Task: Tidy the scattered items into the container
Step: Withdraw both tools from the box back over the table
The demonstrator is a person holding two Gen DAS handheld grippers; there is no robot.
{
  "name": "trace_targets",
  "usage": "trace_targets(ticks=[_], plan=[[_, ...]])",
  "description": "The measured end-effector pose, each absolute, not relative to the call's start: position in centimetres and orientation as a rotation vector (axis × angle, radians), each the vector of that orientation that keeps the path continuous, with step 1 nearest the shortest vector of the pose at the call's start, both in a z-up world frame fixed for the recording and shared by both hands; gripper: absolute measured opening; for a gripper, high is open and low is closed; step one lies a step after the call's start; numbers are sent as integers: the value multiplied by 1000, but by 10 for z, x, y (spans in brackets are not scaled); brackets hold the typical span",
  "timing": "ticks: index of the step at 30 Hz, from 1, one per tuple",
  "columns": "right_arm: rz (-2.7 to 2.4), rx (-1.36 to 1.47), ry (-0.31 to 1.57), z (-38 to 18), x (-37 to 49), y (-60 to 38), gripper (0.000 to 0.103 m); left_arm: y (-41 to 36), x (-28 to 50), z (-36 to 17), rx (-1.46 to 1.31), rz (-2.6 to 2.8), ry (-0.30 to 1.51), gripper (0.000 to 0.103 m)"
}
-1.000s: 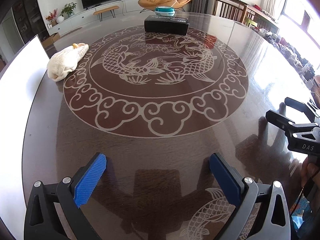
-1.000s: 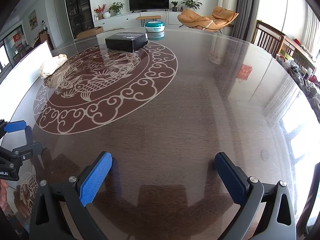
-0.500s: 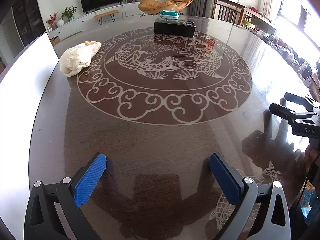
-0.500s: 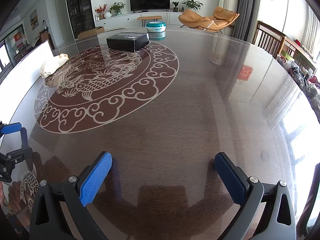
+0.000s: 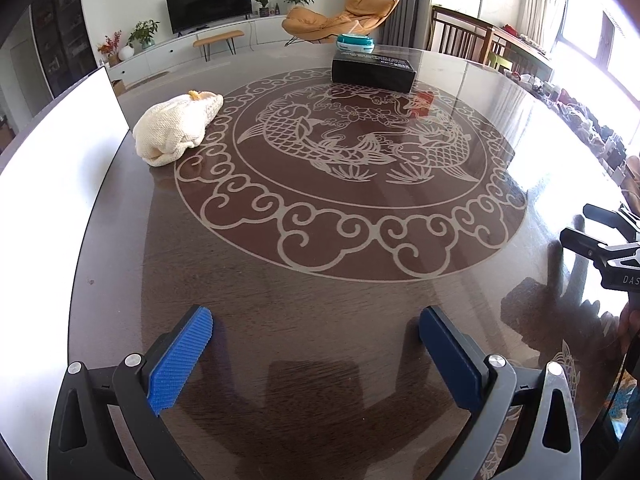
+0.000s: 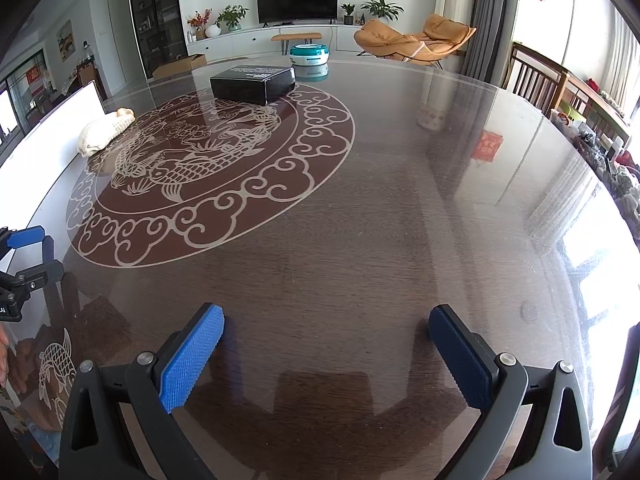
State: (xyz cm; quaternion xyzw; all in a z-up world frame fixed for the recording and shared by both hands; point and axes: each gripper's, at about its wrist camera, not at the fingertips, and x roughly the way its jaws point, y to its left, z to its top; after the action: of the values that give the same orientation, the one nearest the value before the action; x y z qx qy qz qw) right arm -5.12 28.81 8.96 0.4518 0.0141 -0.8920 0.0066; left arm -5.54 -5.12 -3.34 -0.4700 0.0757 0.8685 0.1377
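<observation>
Landmark: the fish medallion (image 5: 352, 172) inlaid in the round glass-topped table (image 5: 304, 304).
Cream knitted bag (image 5: 176, 130): found on the medallion's left rim, lying on its side.
Black box (image 5: 374, 70): set on the medallion's far rim.
Teal-and-white round container (image 5: 355, 43): placed just behind the box.
Left gripper (image 5: 316, 344): held near the medallion's near edge, jaws spread wide, nothing held.
Right gripper (image 6: 326, 346): held right of the medallion, jaws spread wide, nothing held.

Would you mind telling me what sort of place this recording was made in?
Most likely a home's open living and dining room: a large round dining table with a carp design, a television on a long white cabinet, and an orange lounge chair.
</observation>
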Motion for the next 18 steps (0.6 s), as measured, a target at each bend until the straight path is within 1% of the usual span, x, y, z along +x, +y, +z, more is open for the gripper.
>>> trace_targets(ticks=[18], plan=[[-2790,1410,48,89,-52,289,103,-51,-56,-34,-1359,2512,218,103]])
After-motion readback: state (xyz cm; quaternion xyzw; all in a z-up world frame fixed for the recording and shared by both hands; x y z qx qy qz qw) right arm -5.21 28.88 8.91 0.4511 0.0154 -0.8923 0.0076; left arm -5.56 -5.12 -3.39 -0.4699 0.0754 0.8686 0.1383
